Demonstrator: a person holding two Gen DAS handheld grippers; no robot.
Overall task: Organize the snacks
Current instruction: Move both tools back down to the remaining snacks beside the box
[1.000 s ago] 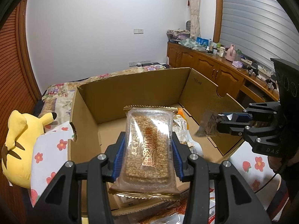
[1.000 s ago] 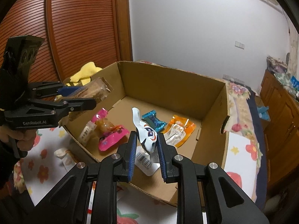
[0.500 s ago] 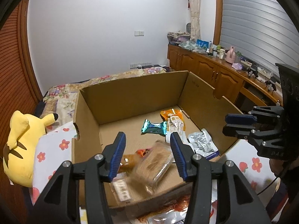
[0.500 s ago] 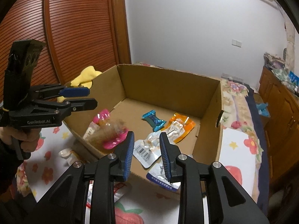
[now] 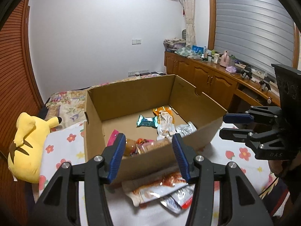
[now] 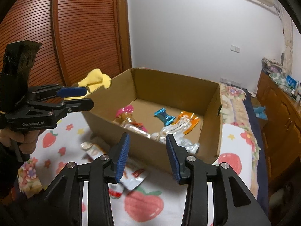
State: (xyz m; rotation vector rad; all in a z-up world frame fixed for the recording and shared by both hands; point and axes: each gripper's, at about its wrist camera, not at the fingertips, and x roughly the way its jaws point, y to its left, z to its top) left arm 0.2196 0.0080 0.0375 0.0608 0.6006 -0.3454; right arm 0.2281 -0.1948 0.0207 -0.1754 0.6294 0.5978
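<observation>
A plain white wall [image 5: 97, 37] carries a switch plate [image 5: 136, 41]. A ribbed wooden door [image 6: 75, 33] stands on one side, and wooden cabinets [image 5: 207, 79] with a cluttered top run beneath a grey roller shutter [image 5: 250, 22]. A curtain [image 5: 189, 15] hangs in the corner.

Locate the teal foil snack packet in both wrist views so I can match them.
Left wrist: teal foil packet lies mid-floor of the cardboard box, above centre.
Right wrist: the packet lies on the box floor, right of centre.
Shared landmark: orange packet beside it.
</observation>
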